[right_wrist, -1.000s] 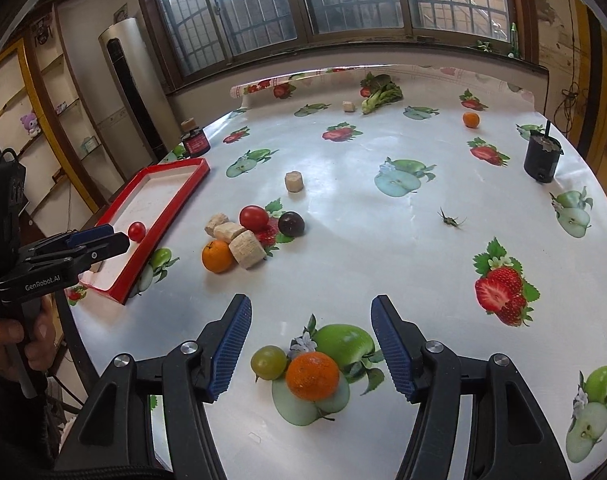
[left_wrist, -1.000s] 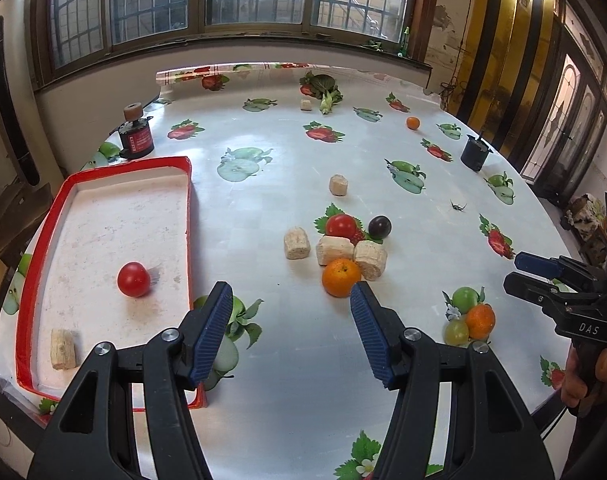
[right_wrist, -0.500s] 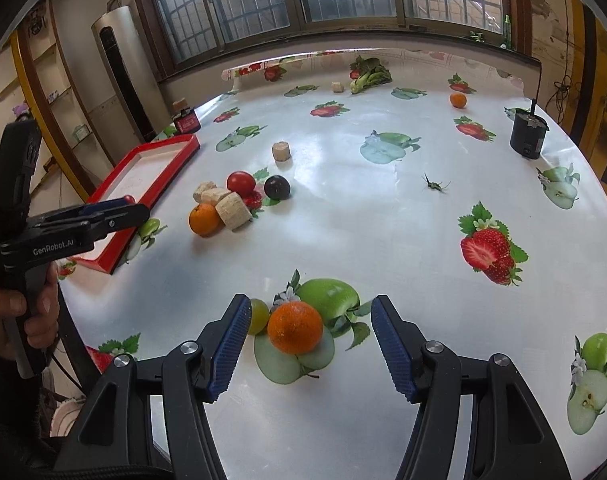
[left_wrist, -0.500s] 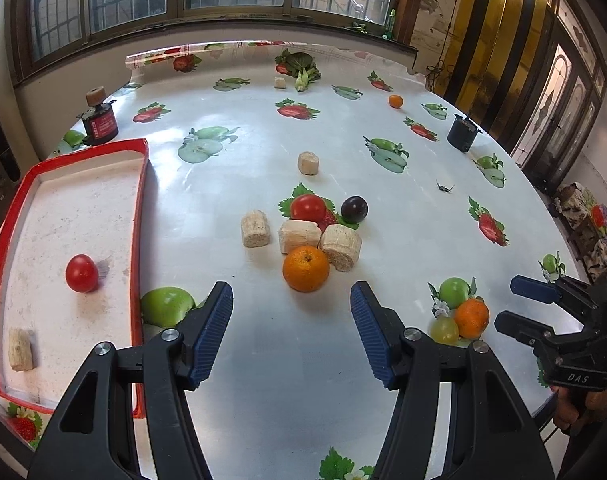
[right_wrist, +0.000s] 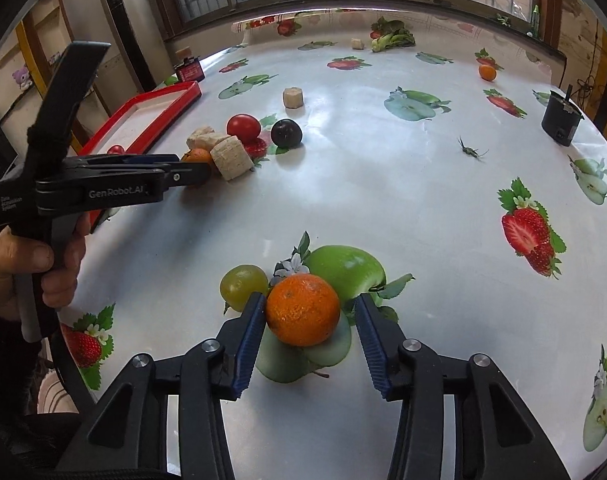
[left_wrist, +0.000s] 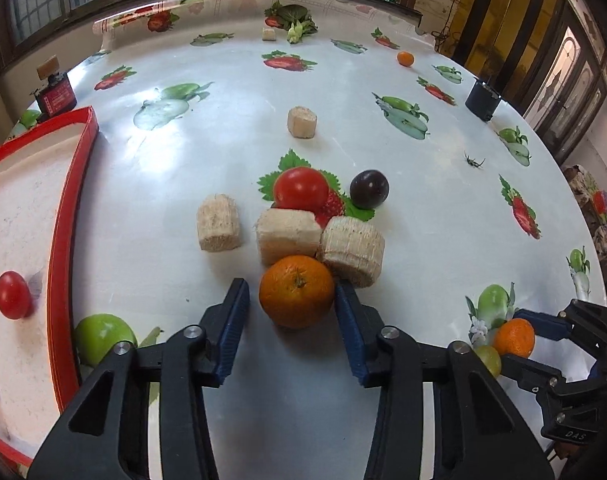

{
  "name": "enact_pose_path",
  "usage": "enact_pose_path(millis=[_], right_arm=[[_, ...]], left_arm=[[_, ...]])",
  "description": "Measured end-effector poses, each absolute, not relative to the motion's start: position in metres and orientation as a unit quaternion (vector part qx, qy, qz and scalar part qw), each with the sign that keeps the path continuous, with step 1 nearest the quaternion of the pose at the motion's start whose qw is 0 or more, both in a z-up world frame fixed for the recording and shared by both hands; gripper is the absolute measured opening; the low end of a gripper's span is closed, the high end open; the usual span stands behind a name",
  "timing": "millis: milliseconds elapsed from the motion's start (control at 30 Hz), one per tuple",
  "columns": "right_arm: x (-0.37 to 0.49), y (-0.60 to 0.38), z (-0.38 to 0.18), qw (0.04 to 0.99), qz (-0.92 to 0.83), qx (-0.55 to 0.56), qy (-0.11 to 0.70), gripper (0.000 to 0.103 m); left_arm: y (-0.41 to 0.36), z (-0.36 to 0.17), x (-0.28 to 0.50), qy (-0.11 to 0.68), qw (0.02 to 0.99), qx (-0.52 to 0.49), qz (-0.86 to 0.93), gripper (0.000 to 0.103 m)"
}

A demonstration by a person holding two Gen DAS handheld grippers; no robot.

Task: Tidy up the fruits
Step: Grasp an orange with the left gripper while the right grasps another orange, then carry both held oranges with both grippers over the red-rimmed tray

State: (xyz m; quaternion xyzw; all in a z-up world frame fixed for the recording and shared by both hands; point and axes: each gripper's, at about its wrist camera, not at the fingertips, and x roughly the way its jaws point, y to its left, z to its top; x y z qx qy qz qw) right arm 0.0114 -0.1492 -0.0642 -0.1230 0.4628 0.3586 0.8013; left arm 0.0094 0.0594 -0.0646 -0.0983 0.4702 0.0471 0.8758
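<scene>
While both sets of jaws were closing, my left gripper (left_wrist: 291, 304) straddled an orange (left_wrist: 296, 291) beside the sugarcane pieces (left_wrist: 350, 250), its pads not yet pressing. My right gripper (right_wrist: 307, 316) likewise bracketed a second orange (right_wrist: 303, 309) on the table (right_wrist: 383, 200), unclamped.

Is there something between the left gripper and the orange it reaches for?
Nothing visible. The orange already sits between the closing jaws of the left gripper; a pale woody chunk crowds its right finger.
</scene>
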Motion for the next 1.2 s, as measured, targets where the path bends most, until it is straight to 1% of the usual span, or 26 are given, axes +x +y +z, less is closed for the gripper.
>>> enact_pose_path(millis=[33,67,333,667,1200], right_arm=[[0.013,-0.149,-0.064,0.8,0.361,-0.119,0.465,0.041],[0.013,-0.149,-0.064,0.798,0.365,-0.114,0.467,0.037],[0.004,-0.144,-0.049,0.805,0.37,-0.12,0.447,0.037],[-0.002,-0.116,-0.015,0.812,0.403,-0.11,0.408,0.037],[-0.008,-0.06,-0.007,0.788,0.455,-0.11,0.399,0.037]], left_arm=[[0.059,-0.064,0.01,0.471,0.875,-0.102,0.04,0.033],[0.059,-0.063,0.01,0.47,0.876,-0.104,0.035,0.032],[0.061,-0.043,-0.012,0.442,0.89,-0.105,0.034,0.032],[0.097,-0.016,-0.046,0.406,0.901,-0.116,0.094,0.032],[0.148,-0.004,-0.084,0.39,0.897,-0.134,0.161,0.033]])
